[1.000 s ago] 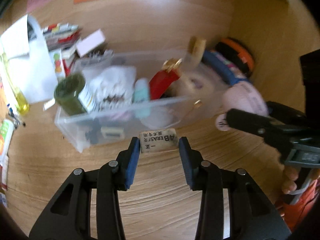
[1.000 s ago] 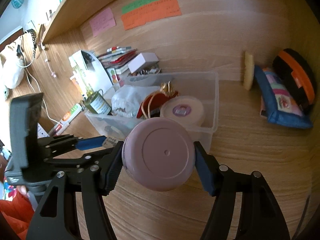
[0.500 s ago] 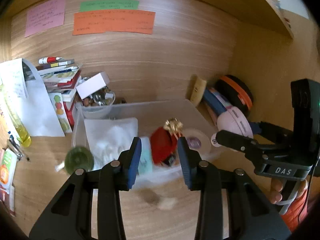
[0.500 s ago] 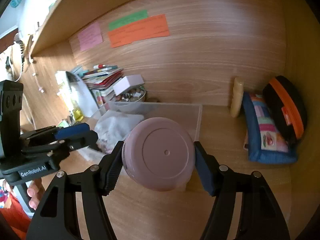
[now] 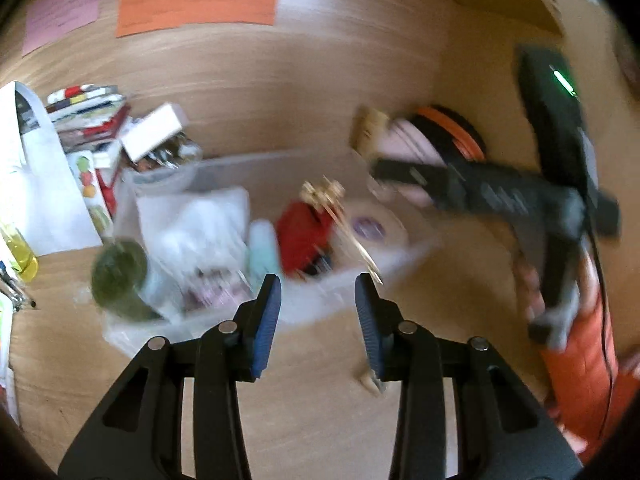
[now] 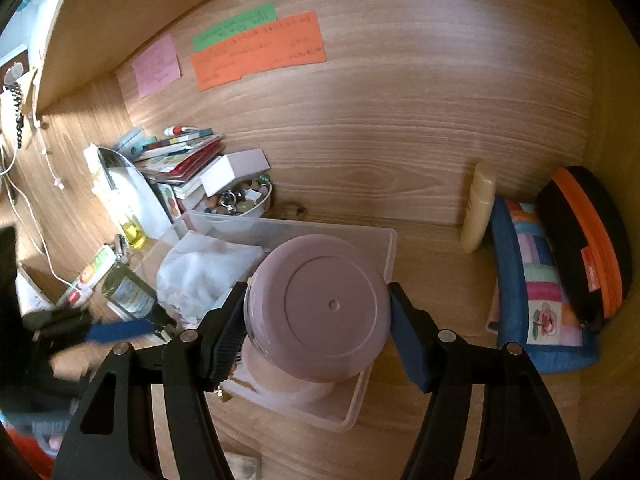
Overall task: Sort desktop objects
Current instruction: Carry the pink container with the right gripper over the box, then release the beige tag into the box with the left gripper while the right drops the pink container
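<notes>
The pink round container point(image 6: 318, 314), a smooth plastic tub with a flat ringed base facing the camera, was clamped between the right tongs point(image 6: 318, 320) above the clear plastic bin point(image 6: 384, 236). A second earlier these tongs had held it lower and in front of the bin; it had since travelled up and over the bin's near right part. In the left wrist view the right tongs point(image 5: 384, 170) appeared as a dark smeared bar with the pink tub point(image 5: 404, 142) at its tip, farther back than half a second before.

The left tongs point(image 5: 318, 304) stood released, blue pads apart with nothing between them. A second ago a small paper-sleeved eraser had sat between those pads; now a small pale blurred block point(image 5: 370, 380) lay on the wooden counter point(image 5: 320, 420) just beside the right finger, too smeared to identify. This view was motion-blurred.

The bin was a translucent, thin-walled rectangle. Inside it lay a crumpled white plastic bag point(image 6: 204, 276), a green-lidded glass jar point(image 5: 118, 276), a pale mint tube point(image 5: 262, 252), a red pouch point(image 5: 302, 236) with gold trim, and a white round tin point(image 5: 372, 228) with a purple centre.

Against the grained wood back wall leaned a quilted blue pencil case point(image 6: 536, 300), a black case with an orange band point(image 6: 588, 248), and a cream bottle point(image 6: 478, 208). Orange point(image 6: 260, 54), green point(image 6: 236, 26) and pink point(image 6: 156, 66) paper notes were stuck on the wall
</notes>
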`<state>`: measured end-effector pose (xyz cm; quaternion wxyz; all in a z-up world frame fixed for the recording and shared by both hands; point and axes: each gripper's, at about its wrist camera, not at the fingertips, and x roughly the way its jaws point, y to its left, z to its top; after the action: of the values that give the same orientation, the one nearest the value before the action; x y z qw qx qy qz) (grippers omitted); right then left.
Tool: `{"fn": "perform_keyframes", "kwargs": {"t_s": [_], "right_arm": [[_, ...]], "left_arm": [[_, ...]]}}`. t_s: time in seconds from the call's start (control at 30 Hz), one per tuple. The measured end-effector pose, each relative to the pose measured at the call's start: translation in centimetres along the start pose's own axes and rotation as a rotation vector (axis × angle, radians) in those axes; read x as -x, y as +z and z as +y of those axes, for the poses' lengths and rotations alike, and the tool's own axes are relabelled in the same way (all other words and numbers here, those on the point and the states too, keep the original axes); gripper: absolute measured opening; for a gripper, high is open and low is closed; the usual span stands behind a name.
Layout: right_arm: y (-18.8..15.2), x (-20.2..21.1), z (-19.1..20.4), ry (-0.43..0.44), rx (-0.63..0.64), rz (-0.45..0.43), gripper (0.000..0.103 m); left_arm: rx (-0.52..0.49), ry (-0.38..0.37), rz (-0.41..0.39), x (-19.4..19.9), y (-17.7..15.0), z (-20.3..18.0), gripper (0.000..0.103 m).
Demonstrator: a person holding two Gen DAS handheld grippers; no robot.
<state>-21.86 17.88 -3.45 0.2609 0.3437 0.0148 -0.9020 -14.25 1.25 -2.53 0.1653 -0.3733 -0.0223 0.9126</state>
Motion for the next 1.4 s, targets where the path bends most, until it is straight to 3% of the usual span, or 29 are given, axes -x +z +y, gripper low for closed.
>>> {"fn": "perform_keyframes", "kwargs": {"t_s": [0.23, 0.5, 0.67, 0.73, 0.87, 1.03, 1.23, 1.4], "right_arm": [[0.3, -1.1, -0.2, -0.004, -0.001, 0.032, 0.063], [0.6, -1.3, 0.3, -0.007, 0.007, 0.033, 0.063], [1.0, -1.8, 0.5, 0.007, 0.005, 0.033, 0.063], [1.1, -2.2, 0.7, 0.017, 0.006, 0.033, 0.063], [1.1, -3.0, 1.3, 0.02, 0.022, 0.032, 0.063], [0.7, -4.1, 2.0, -0.009, 0.052, 0.039, 0.063], [0.6, -4.6, 2.0, -0.008, 0.044, 0.031, 0.063], [0.4, -4.6, 2.7, -0.047, 0.084, 0.014, 0.063]], "left_arm": [[-0.073, -0.067, 0.153, -2.9, -3.8, -2.7, 0.039], [-0.12, -0.092, 0.246, -5.8, -5.2, -4.8, 0.039], [-0.105, -0.059, 0.222, -6.0, -5.2, -5.0, 0.038], [-0.104, -0.044, 0.214, -5.9, -5.3, -5.2, 0.023], [-0.07, -0.026, 0.201, -5.7, -5.6, -3.9, 0.023], [0.05, 0.026, 0.139, -3.4, -5.6, -1.2, 0.023], [0.114, 0.037, -0.011, 0.4, -2.6, 0.9, 0.023], [0.148, 0.014, -0.072, 0.4, 0.8, 2.0, 0.023]]}}
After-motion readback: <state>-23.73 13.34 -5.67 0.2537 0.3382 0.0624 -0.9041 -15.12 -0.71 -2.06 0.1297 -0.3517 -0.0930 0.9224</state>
